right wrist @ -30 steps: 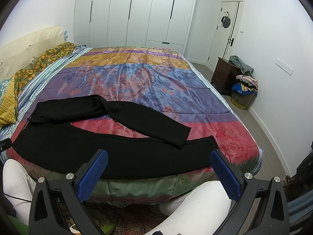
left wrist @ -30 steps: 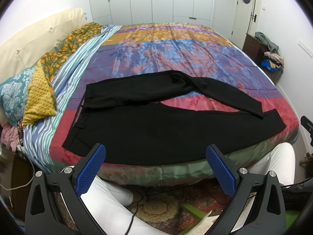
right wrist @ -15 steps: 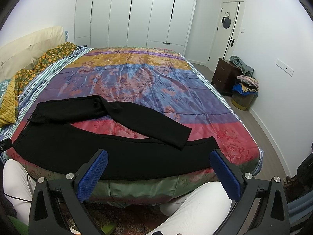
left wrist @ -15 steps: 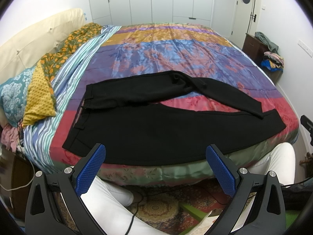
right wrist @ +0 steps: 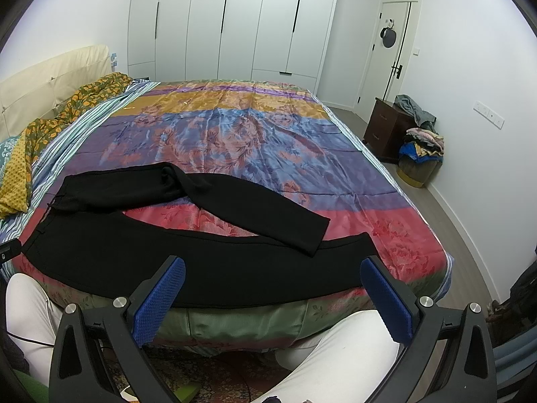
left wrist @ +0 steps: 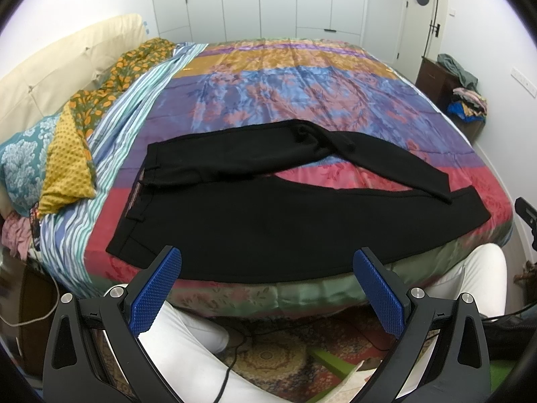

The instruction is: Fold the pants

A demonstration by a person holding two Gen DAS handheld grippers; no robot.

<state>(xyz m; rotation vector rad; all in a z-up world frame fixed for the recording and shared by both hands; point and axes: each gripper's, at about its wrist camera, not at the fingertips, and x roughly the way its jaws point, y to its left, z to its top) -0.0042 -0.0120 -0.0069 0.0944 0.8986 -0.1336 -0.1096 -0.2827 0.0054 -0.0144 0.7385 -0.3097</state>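
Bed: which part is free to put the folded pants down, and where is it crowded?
Free: the wide stretch of bedspread beyond the pants, up to the wardrobe end. Also the red patch between the two legs. Crowded: the near edge under the pants, and the pillows at the headboard side.

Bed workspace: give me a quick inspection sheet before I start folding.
Surface: bed with a multicoloured floral cover, striped sheet toward the headboard.
Job's things: black pants spread near the front edge, waistband to the left; far leg bent, its cuff overlapping the near leg.
Clutter: mustard pillow, orange-print cloth.
Grippers: left gripper and right gripper both open, holding nothing, short of the bed.
Cables: black cable on the rug below.
Surroundings: white wardrobes, door, dark nightstand, clothes pile.
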